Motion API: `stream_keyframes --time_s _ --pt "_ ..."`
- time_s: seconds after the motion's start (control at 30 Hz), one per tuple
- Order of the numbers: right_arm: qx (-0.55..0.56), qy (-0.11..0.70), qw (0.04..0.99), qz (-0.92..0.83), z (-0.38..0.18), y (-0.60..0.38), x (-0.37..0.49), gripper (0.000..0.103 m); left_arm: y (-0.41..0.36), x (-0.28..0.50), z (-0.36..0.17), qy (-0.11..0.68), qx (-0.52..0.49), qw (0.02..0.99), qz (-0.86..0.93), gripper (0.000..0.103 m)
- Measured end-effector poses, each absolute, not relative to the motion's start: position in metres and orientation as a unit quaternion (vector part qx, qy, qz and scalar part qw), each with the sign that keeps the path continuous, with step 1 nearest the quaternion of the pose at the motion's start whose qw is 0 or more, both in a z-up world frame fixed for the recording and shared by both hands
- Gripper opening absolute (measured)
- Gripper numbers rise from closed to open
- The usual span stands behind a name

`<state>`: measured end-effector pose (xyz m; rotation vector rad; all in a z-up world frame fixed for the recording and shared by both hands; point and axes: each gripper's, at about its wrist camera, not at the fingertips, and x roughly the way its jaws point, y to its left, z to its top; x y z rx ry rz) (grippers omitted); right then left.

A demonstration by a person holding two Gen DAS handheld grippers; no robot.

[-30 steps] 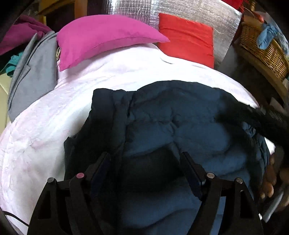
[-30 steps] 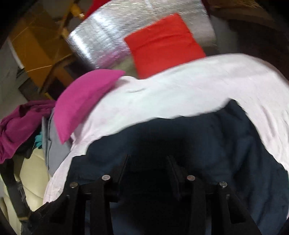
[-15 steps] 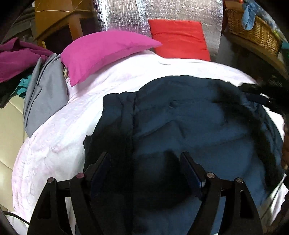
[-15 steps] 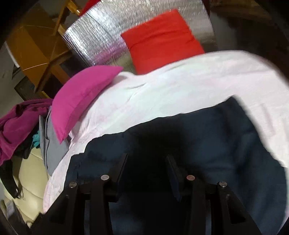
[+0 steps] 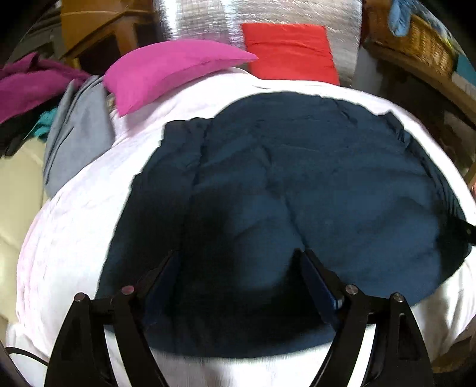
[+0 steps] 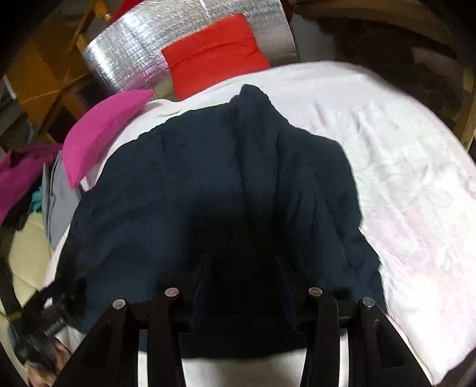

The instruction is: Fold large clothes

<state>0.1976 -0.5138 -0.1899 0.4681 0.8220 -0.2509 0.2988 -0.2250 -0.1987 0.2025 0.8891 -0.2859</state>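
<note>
We hover both tools, left tool opening, right tool parted, empty, over navy jacket spread flat on bed for folding.

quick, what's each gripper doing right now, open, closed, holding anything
Left gripper: jaws opening, over the navy jacket, gripping nothing.
Right gripper: jaws apart over the jacket; grip cannot be told.

A lived-in room of a home, likely a bedroom or sitting room: a bed covered in a pale pink-white sheet, with a magenta pillow and a red cushion at its far end against a silver quilted foil panel. Loose clothes lie heaped at the left, a wicker basket holds laundry, and wooden furniture stands behind
</note>
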Motion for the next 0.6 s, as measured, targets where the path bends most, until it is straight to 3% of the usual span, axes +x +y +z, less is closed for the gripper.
stream_keyframes --time_s 0.13,0.3,0.37,0.47,0.6 --pt "0.223 0.339 0.908 -0.101 -0.166 -0.496 0.15 0.062 -0.204 0.253 -0.172 0.384 0.075 0.912 -0.128 0.084" --pt "0.171 0.301 0.932 -0.111 -0.133 -0.457 0.095 0.065 -0.186 0.189 -0.124 0.323 0.1 0.935 -0.108 0.084" --pt "0.155 0.294 0.936 -0.117 -0.12 -0.443 0.076 0.077 -0.178 0.169 -0.104 0.301 0.108 0.943 -0.096 0.085" --pt "0.144 0.284 0.941 -0.118 -0.094 -0.424 0.048 0.079 -0.165 0.141 -0.075 0.276 0.108 0.951 -0.085 0.087" --pt "0.126 0.264 0.948 -0.122 -0.057 -0.395 0.011 0.093 -0.152 0.102 -0.042 0.231 0.119 0.964 -0.054 0.099"
